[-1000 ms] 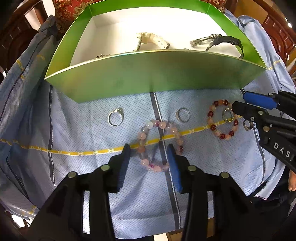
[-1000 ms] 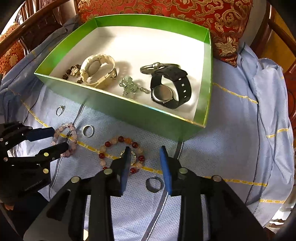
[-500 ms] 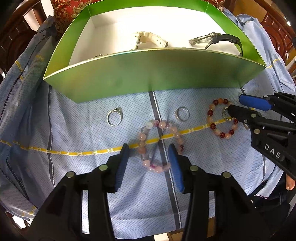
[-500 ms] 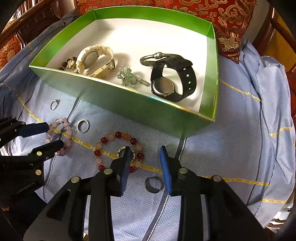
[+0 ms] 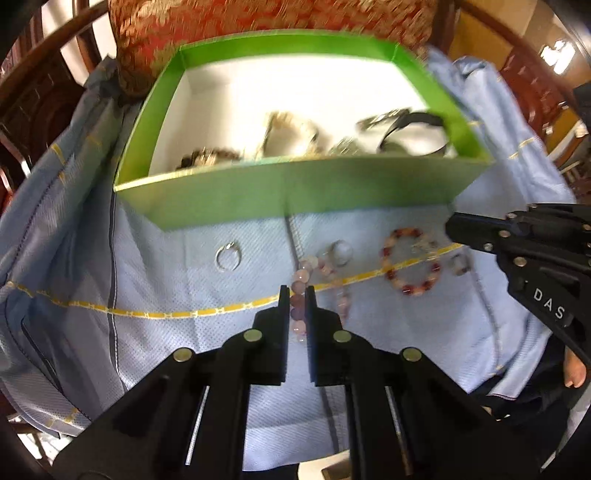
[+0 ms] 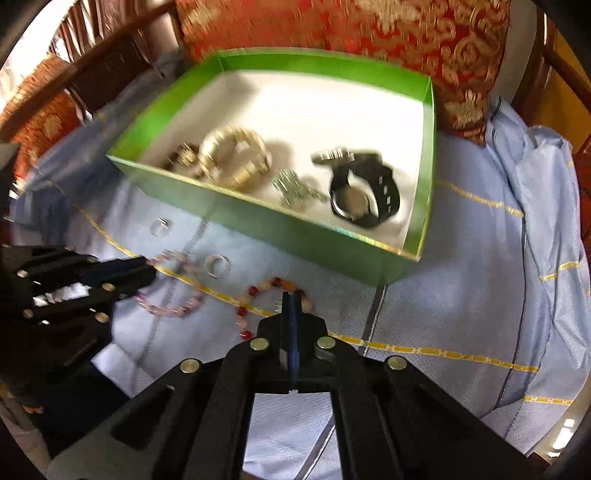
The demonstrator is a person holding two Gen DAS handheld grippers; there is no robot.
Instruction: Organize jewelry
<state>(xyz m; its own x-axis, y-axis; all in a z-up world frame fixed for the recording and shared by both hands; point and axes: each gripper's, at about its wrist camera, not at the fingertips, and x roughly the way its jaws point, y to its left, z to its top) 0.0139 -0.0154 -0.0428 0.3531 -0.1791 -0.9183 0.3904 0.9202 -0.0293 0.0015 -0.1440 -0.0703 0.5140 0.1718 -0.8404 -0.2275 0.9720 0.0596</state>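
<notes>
Left tool (image 5: 297,291) has just closed and is clamped on the pink bead bracelet (image 5: 301,277); beads show between its pads, the rest of the loop lying on the blue cloth (image 5: 147,369). Right tool (image 6: 291,295) has just closed too, pads pressed together over the red and orange bead bracelet (image 6: 255,291); frame blurred, cannot tell if it pinches a bead or the small charm there. Two bead bracelets total, both outside the green box (image 6: 295,236). Loose rings on cloth: three, namely a set ring (image 5: 228,255) on the left, a plain band (image 5: 341,251) just beside the pink bracelet, and a dark ring (image 5: 460,263) just right of the red one. In box: one cream watch (image 6: 236,162), one black watch (image 6: 365,199), one silver bangle (image 6: 332,155), one silver chain piece (image 6: 295,188), one small brown bead piece (image 6: 184,157). Red and gold cushion (image 6: 369,29) behind box.
</notes>
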